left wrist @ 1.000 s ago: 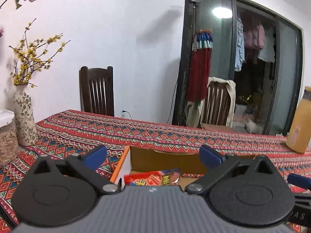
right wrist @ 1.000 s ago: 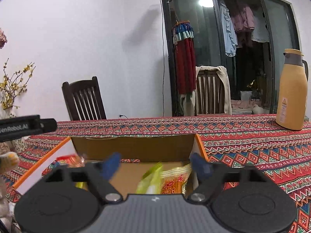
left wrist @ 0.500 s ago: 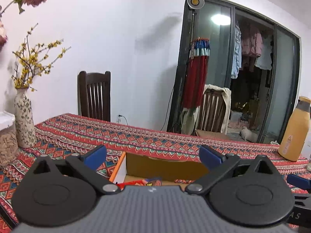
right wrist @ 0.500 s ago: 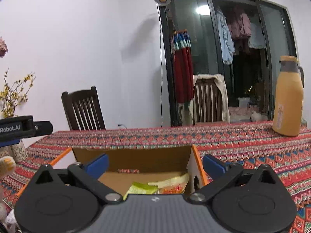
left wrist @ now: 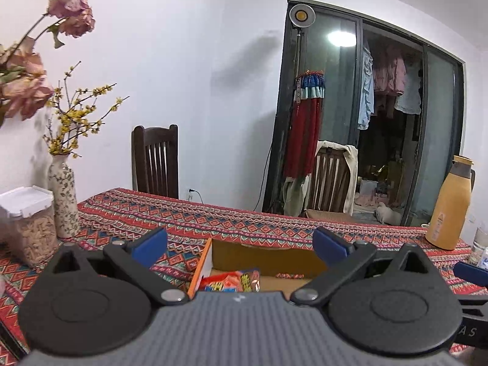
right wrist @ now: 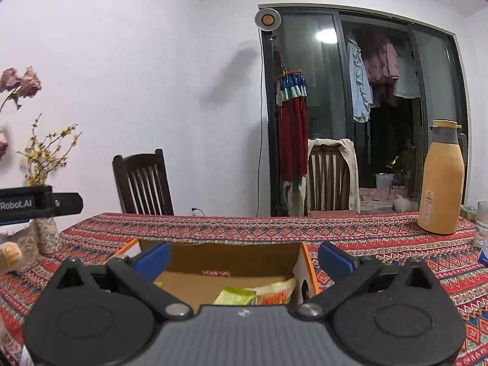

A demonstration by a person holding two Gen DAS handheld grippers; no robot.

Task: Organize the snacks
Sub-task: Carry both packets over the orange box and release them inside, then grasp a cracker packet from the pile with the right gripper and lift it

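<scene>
An open cardboard box [left wrist: 262,254] with orange-edged flaps sits on the patterned tablecloth. A red snack packet [left wrist: 231,281] lies at its left end. In the right wrist view the same box [right wrist: 231,257] holds a green packet [right wrist: 233,295] and an orange-yellow packet [right wrist: 274,294]. My left gripper [left wrist: 241,242] is open, held above the box's near side, nothing between its blue pads. My right gripper [right wrist: 244,257] is open wide over the box, also empty. The left gripper's body [right wrist: 39,202] shows at the left edge of the right wrist view.
A flower vase [left wrist: 62,199] and a lidded jar of snacks [left wrist: 29,222] stand at the left. A tan thermos [right wrist: 440,180] and a glass [right wrist: 481,222] stand at the right. Two wooden chairs [left wrist: 155,161] are behind the table [left wrist: 213,219].
Both grippers have pulled back and risen, so the box looks smaller and lower. The right gripper's blue pads, blurred and closer together a second ago, now stand wide apart.
</scene>
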